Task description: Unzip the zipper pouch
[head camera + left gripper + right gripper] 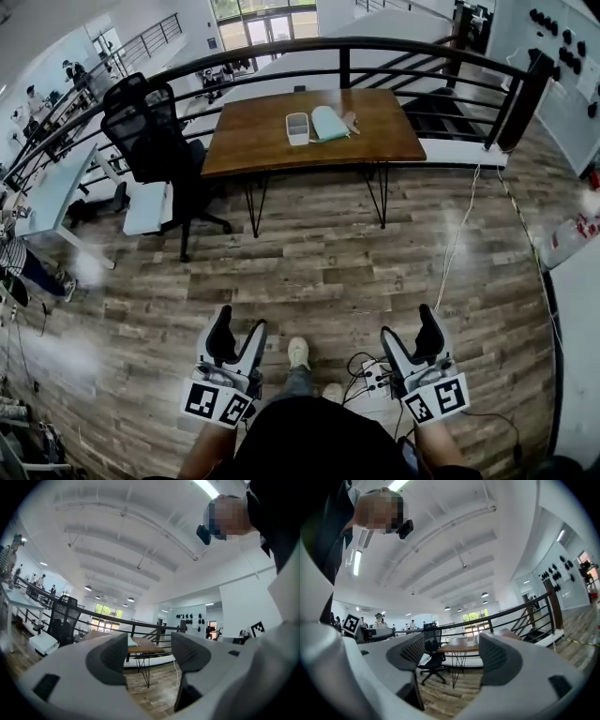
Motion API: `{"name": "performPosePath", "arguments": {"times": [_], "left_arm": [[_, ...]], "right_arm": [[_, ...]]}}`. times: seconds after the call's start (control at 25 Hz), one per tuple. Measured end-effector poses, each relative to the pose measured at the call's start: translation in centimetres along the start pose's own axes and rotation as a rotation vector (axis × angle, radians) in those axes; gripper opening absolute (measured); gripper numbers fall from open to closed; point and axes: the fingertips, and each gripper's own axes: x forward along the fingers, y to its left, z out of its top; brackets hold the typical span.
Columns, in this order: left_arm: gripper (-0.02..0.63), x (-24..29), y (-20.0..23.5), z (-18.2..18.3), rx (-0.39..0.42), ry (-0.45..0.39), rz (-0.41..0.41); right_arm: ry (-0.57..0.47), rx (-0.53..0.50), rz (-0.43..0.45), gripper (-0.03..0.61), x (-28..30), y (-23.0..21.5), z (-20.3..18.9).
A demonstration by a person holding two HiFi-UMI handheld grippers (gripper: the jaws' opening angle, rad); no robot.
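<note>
The left hand-held gripper (240,324) and right hand-held gripper (408,326) are both spread wide, holding nothing, and the zipper pouch (329,123) lies on the table (258,141) at 12 o'clock.

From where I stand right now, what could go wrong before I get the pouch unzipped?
Cables and a power strip lie on the floor by your feet, close to the right gripper; stepping forward could snag them. The pouch lies right beside a white container on the table, so reaching in may knock it. From here the zipper pull cannot be made out; you might grab the wrong end.
</note>
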Motion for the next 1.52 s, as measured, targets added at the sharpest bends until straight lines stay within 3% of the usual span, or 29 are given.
{"name": "performPosePath", "arguments": {"times": [0.28,0.56,0.92,1.16,1.52], "left_arm": [[0.281,5.8,5.1,-0.6,0.022,0.027,-0.004],[0.281,11.8,11.0,1.0,-0.023,-0.004,-0.011],[0.279,16.2,16.7,2.3,-0.009,-0.007,-0.053],[0.279,18.7,18.0,1.5,-0.018,0.018,-0.067],[0.279,23.0,20.0,1.8,-0.007,0.016,-0.049]], "right_arm": [[-0.024,-0.060,-0.052,0.317,6.2,-1.4,1.7],[-0.042,-0.098,-0.060,0.301,14.2,-1.8,3.5],[-0.052,-0.101,-0.102,0.290,22.3,-1.1,2.7],[0.016,-0.107,-0.076,0.290,25.1,-1.3,1.3],[0.014,-0.110,-0.030,0.282,31.4,-4.3,1.6]]}}
